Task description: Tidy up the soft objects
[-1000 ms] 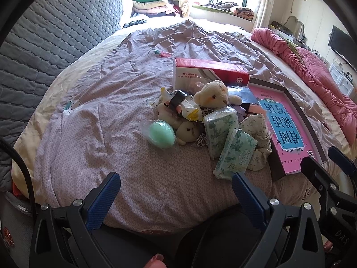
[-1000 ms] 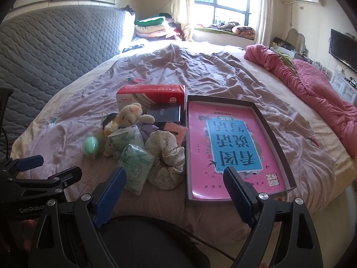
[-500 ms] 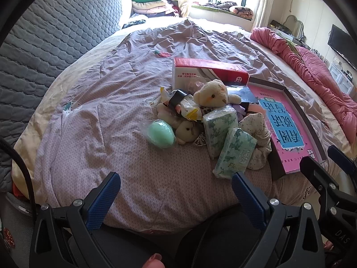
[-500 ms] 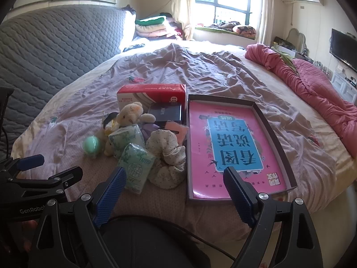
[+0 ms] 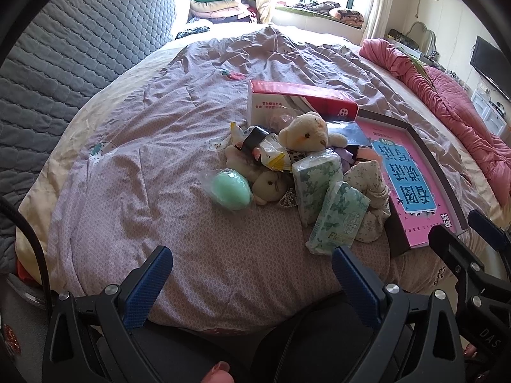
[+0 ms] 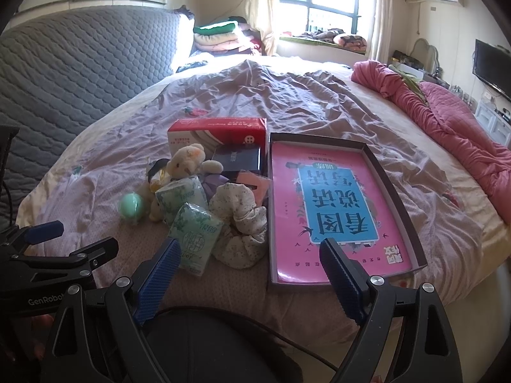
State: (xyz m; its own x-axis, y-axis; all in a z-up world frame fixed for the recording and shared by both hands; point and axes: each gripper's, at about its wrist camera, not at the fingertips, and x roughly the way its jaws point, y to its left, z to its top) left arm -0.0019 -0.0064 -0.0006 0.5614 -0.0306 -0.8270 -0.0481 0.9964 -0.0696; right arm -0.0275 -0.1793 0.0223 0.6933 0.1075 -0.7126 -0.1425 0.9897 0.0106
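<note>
A pile of soft things lies on the bed: a cream teddy bear [image 5: 305, 132] [image 6: 186, 162], two green tissue packs [image 5: 341, 220] [image 6: 194, 233], a mint-green ball in a clear wrapper [image 5: 231, 190] [image 6: 131, 207], and a floral cloth bundle [image 5: 370, 198] [image 6: 239, 223]. A shallow dark box with a pink printed base [image 6: 335, 210] [image 5: 412, 178] lies right of the pile. My left gripper [image 5: 252, 274] is open and empty, near the bed's front edge. My right gripper [image 6: 250, 265] is open and empty, just short of the cloth bundle and the box.
A red and white tissue box [image 6: 220, 135] stands behind the pile, with a dark blue pack [image 6: 238, 159] beside it. A pink quilt [image 6: 447, 121] lies bunched at the right. A grey quilted headboard [image 6: 80, 73] runs along the left. Folded bedding [image 6: 220, 35] is stacked by the window.
Both grippers stay open and nearly still; the views have drifted only slightly. Nothing on the bed has moved.
</note>
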